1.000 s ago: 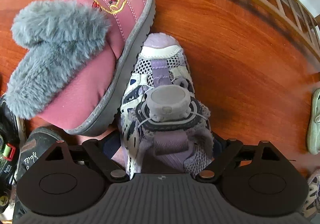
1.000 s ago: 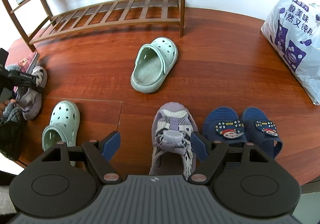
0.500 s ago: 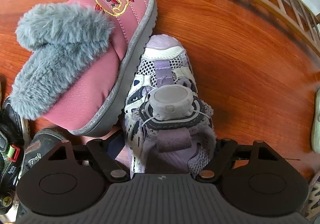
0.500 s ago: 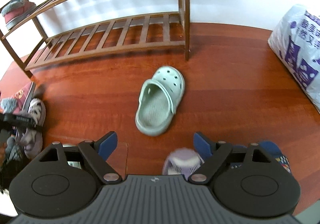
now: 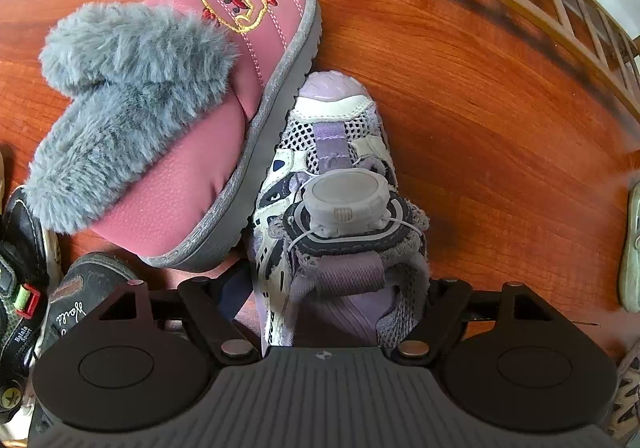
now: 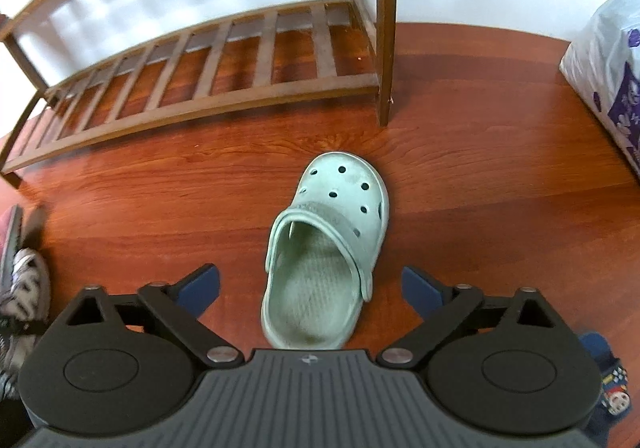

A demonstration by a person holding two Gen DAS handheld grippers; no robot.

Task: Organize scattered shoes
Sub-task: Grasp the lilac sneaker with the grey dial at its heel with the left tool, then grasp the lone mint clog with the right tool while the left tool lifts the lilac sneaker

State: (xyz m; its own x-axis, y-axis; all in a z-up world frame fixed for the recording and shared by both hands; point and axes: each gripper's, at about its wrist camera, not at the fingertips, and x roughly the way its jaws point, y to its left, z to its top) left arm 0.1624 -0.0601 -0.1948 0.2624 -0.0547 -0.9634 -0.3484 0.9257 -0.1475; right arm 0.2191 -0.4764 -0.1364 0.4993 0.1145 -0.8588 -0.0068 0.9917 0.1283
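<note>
Right gripper [image 6: 310, 284], jaws opening wide, is straddling the heel of a mint-green perforated foam clog [image 6: 326, 248] without touching it. Left gripper [image 5: 328, 300] is flanking a lilac mesh dial-lace sneaker [image 5: 332, 204]; whether it is clamping cannot be told. Risk: the sneaker dragging the adjoining pink fur-cuffed slipper [image 5: 176, 120]. Polished red wood floor [image 6: 480, 188]; slatted wooden rack [image 6: 240, 88] standing beyond.

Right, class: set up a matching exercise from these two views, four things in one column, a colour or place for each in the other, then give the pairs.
Things:
1. clog
2. slipper
3. sneaker
4. rack

Descriptions:
A. pink with grey fur
B. between the left gripper's jaws
C. mint green, ahead of the right gripper's opening jaws
D. brown wood, against the wall

Pairs: 1-C, 2-A, 3-B, 4-D
</note>
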